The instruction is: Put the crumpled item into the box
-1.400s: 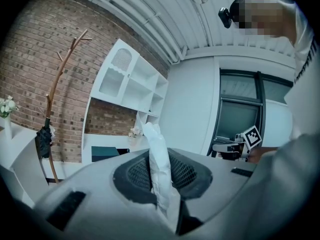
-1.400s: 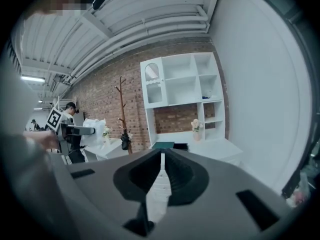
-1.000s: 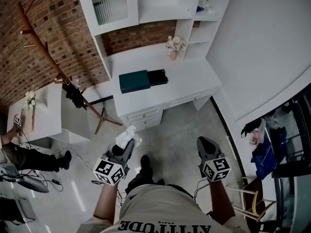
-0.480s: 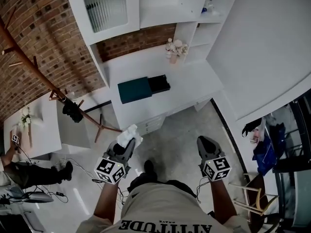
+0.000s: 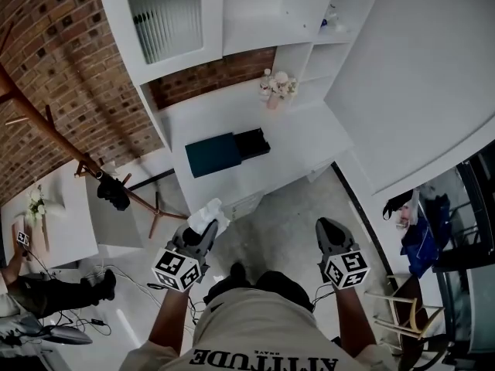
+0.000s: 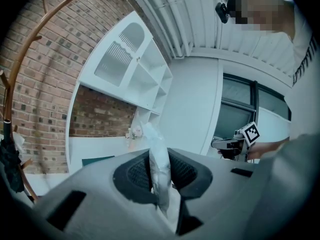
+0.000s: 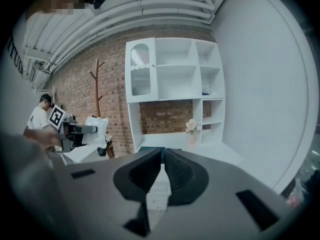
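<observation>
Head view: both forearms reach forward, left gripper (image 5: 203, 230) at 7 o'clock, right gripper (image 5: 328, 232) at 5, both over bare floor (image 5: 286, 215). The desk (image 5: 302, 141) edge sits up toward 12, with the box (image 5: 213, 154) on it, well apart from the grippers.

Left gripper view: jaws clamped on the crumpled item (image 6: 158, 159), which pokes up.

Right gripper view: jaws pinched together, nothing in them.

The head view looks steeply down over the left gripper (image 5: 204, 229) and right gripper (image 5: 329, 227) toward the white desk (image 5: 302, 137); each gripper view (close behind its jaws) faces that desk, nearly level.
</observation>
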Demonstrator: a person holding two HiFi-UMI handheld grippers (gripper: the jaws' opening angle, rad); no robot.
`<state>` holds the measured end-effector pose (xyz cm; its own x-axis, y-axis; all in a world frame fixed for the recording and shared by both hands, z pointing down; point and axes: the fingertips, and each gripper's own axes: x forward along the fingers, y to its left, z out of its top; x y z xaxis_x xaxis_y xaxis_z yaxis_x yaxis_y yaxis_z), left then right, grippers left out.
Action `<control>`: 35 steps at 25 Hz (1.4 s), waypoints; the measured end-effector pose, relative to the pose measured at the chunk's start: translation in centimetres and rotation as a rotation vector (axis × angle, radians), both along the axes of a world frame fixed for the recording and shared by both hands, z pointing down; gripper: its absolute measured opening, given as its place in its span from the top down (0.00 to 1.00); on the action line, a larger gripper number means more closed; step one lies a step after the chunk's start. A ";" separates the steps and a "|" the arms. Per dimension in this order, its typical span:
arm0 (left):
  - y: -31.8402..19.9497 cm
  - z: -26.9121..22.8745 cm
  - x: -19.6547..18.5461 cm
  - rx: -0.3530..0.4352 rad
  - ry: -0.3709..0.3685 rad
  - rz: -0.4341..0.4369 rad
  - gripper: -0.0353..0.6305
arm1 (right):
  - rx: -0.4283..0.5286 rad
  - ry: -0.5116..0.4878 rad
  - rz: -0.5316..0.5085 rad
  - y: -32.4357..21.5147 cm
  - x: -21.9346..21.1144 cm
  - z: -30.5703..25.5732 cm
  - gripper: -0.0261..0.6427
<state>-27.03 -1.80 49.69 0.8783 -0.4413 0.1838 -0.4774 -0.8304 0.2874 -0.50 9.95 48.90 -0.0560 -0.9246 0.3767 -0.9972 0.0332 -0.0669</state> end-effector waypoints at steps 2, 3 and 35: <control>-0.3 0.2 0.1 -0.004 -0.003 0.007 0.84 | 0.002 -0.003 0.005 -0.4 0.1 0.1 0.90; -0.5 0.3 0.1 -0.005 -0.006 0.009 0.84 | 0.002 -0.005 0.006 -0.7 0.2 0.2 0.90; -10.3 3.0 13.4 -0.057 -0.174 -0.167 0.84 | -0.043 -0.091 -0.299 -18.6 11.5 3.9 0.90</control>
